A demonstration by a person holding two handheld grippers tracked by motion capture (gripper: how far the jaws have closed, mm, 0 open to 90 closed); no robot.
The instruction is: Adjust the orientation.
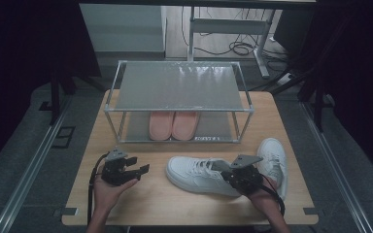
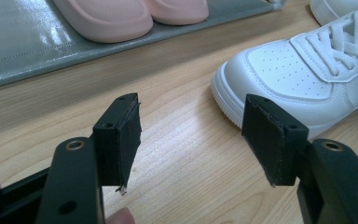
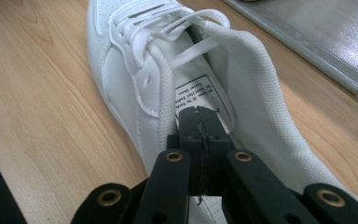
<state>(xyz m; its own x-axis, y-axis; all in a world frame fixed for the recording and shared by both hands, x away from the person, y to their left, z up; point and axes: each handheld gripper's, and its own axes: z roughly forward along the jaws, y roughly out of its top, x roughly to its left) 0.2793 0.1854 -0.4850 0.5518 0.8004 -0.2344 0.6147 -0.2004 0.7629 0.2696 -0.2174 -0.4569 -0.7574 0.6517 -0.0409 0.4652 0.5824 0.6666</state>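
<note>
A: Right gripper view: the right claw [image 3: 200, 126] has its jaws pressed together, inside the collar of the white lace-up leather sneaker [image 3: 135, 79]; whether they pinch the tongue I cannot tell.

B: High view: that sneaker lies on its side on the light wooden surface [image 1: 141, 199], before the metal-framed shoe rack [image 1: 177, 87].

A: The left claw [image 2: 193, 135] gapes wide, empty.

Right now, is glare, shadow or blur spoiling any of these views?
High view: dim overall, dark surroundings, a bright sheen on the rack's top shelf. Left claw view: glare streaks on the grey lower shelf; the left claw sits close and slightly soft, while the white sneaker is sharp. Right claw view: the right claw is near and soft, the sneaker's tongue label is too blurred to read, and the shelf corner glares.
</note>
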